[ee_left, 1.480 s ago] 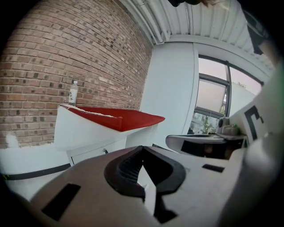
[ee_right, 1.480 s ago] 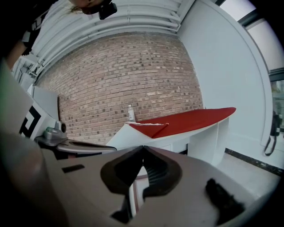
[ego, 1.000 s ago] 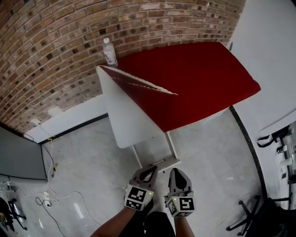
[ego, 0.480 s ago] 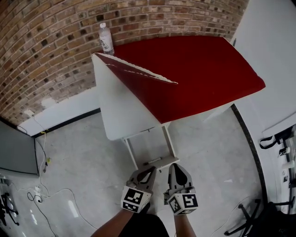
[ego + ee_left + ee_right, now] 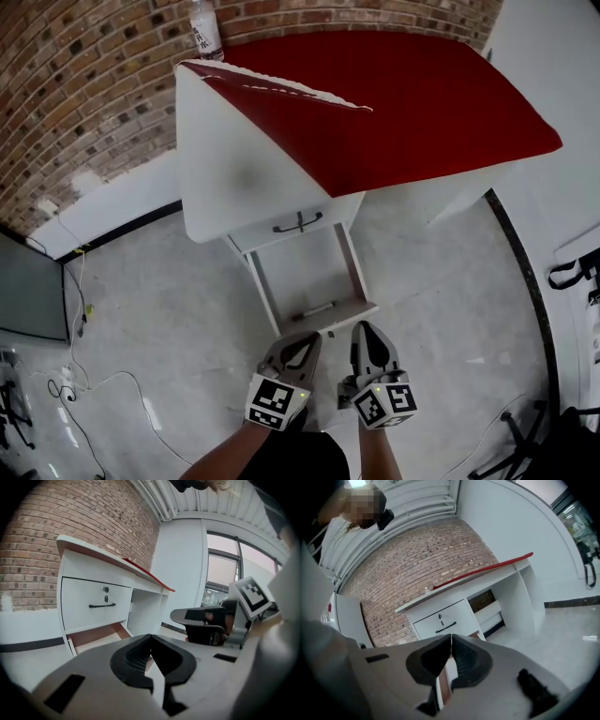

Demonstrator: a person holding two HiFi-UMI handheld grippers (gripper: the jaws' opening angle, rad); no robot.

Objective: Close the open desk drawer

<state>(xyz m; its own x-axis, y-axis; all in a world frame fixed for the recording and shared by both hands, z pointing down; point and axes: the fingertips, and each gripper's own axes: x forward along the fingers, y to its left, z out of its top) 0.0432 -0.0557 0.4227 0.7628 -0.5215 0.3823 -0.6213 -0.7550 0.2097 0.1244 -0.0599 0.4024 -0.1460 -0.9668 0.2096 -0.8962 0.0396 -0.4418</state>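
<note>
The white lower drawer (image 5: pixel 302 281) of the red-topped white desk (image 5: pixel 412 103) stands pulled out over the floor, under a shut drawer with a black handle (image 5: pixel 298 223). Just before its front panel, the left gripper (image 5: pixel 307 338) and the right gripper (image 5: pixel 367 329) hang side by side, each with jaws pressed together on nothing.

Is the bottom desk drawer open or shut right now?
Open. The bottom drawer is pulled out from under the upper drawer, which sits flush, and its inside shows.
</note>
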